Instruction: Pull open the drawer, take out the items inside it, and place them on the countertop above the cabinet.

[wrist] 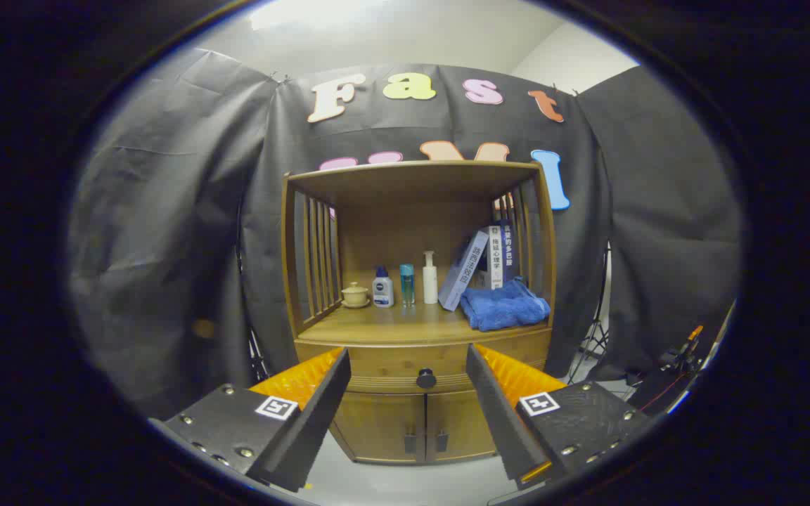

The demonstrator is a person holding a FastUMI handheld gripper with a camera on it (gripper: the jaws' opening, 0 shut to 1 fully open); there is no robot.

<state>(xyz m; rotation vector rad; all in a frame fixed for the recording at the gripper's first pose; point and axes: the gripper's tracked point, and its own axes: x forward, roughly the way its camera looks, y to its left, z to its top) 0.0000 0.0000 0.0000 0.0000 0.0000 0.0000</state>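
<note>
Still shut, drawer (419, 371) hides contents; dark round knob (426, 379) centred on wooden front, under countertop (405, 325) bearing bottles, towel (503, 306). Gripper (408, 365) fingers spread wide, empty, drawer between and beyond them.

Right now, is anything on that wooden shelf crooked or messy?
A little. The books lean sideways instead of standing straight, and the blue towel is crumpled. The drawer's dark round knob sits beyond the open fingers.
</note>
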